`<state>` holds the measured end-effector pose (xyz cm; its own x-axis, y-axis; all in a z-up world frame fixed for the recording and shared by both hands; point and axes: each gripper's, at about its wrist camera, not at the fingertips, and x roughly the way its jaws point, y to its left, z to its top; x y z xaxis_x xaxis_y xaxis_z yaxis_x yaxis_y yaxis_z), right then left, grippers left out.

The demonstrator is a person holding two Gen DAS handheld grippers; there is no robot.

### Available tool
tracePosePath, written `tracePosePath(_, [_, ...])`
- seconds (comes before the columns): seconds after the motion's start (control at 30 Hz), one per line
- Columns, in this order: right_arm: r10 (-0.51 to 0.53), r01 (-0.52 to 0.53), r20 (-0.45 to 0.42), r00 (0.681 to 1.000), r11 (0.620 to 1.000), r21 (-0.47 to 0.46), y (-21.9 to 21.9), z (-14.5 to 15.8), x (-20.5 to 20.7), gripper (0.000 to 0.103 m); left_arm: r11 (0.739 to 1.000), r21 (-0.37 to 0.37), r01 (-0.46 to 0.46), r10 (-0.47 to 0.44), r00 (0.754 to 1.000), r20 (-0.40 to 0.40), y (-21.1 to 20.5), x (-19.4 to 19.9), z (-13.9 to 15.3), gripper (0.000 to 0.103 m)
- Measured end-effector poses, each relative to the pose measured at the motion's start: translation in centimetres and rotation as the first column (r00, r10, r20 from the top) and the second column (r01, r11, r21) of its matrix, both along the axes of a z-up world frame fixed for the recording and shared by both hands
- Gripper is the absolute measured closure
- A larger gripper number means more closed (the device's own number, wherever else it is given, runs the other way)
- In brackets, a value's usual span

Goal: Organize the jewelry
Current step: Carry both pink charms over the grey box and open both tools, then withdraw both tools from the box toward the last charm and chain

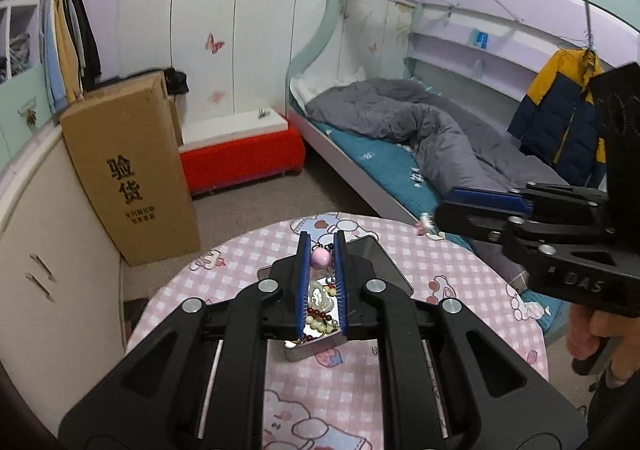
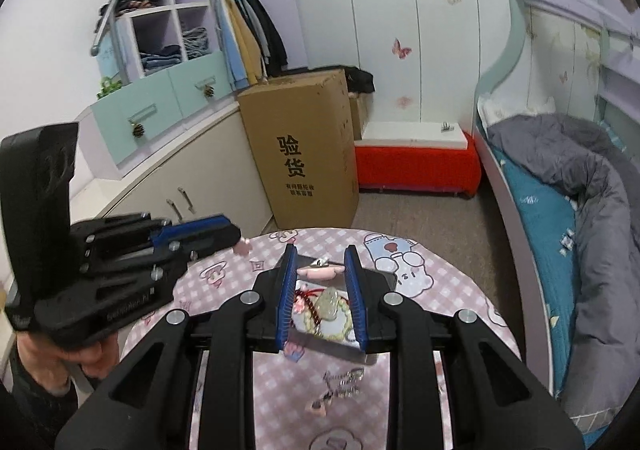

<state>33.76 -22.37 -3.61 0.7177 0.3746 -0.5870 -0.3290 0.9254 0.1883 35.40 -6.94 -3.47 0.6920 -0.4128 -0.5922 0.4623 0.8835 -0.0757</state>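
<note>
A mirrored jewelry tray sits on the round table with the pink checked cloth. It holds bead bracelets, a pale jade pendant and a red cord. My left gripper hovers above the tray, its fingers close on either side of a pink bead on a dark string. My right gripper is shut on a pink hair clip, held across the fingers above the tray. A silver chain piece lies on the cloth nearer me.
A tall cardboard box stands beyond the table. A red bench is behind it. A bunk bed with a grey duvet is on the right. Cabinets line the left wall.
</note>
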Motion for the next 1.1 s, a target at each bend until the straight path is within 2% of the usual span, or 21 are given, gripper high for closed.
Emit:
tracePosePath(0.1, [-0.010,0.010,-0.038,0.999,1.000,0.016,0.1,-1.3,2.1,0.080,1.000,-0.010,-0.013,0.012,0.999,-0.034,-0.3,1.9,-1.1,0.089])
tracePosePath(0.13, [-0.017,0.018,-0.048,0.999,1.000,0.020,0.0,-1.7,2.6,0.078,1.000,-0.004,-0.018,0.018,0.999,-0.049,-0.4,2.6,-1.6,0.084])
tracePosePath(0.17, [-0.027,0.029,-0.055,0.998,0.999,0.026,-0.1,-1.9,2.9,0.064,0.999,0.012,-0.034,0.035,0.997,-0.069,-0.4,3.2,-2.1,0.053])
tracePosePath(0.2, [-0.054,0.056,-0.056,0.997,0.998,0.034,-0.6,-2.3,3.0,0.059,0.997,0.028,-0.068,0.070,0.995,-0.065,-0.2,3.4,-2.3,0.024])
tracePosePath(0.23, [-0.080,0.083,-0.051,0.995,0.996,0.045,-1.1,-2.5,2.8,0.041,0.992,0.038,-0.117,0.118,0.992,-0.033,0.3,3.4,-2.4,0.018])
tracePosePath(0.27, [-0.096,0.099,-0.046,0.994,0.993,0.061,-1.6,-2.6,2.7,0.010,0.990,0.032,-0.137,0.137,0.990,-0.010,0.7,3.3,-2.4,0.011])
tracePosePath(0.3, [-0.114,0.116,-0.031,0.993,0.989,0.089,-2.3,-2.7,2.4,0.008,0.989,0.015,-0.147,0.147,0.989,0.005,1.2,3.1,-2.4,0.008])
tracePosePath(0.47, [-0.182,0.181,-0.003,0.983,0.976,0.125,-4.4,-2.7,0.5,0.008,0.978,0.006,-0.210,0.210,0.977,0.031,3.0,1.6,-2.7,0.008])
tracePosePath(0.7, [-0.223,0.219,0.022,0.974,0.967,0.132,-5.8,-1.8,-1.8,0.008,0.973,0.003,-0.231,0.230,0.969,0.090,3.4,-2.3,-2.3,0.008])
tracePosePath(0.9, [-0.228,0.218,0.073,0.971,0.968,0.124,-5.5,-0.1,-4.5,0.008,0.969,0.007,-0.245,0.241,0.959,0.151,3.8,-5.9,-1.2,0.008])
tracePosePath(1.1, [-0.219,0.206,0.128,0.967,0.973,0.107,-4.8,1.0,-8.2,0.008,0.965,-0.024,-0.262,0.261,0.945,0.198,4.3,-9.5,0.3,0.008])
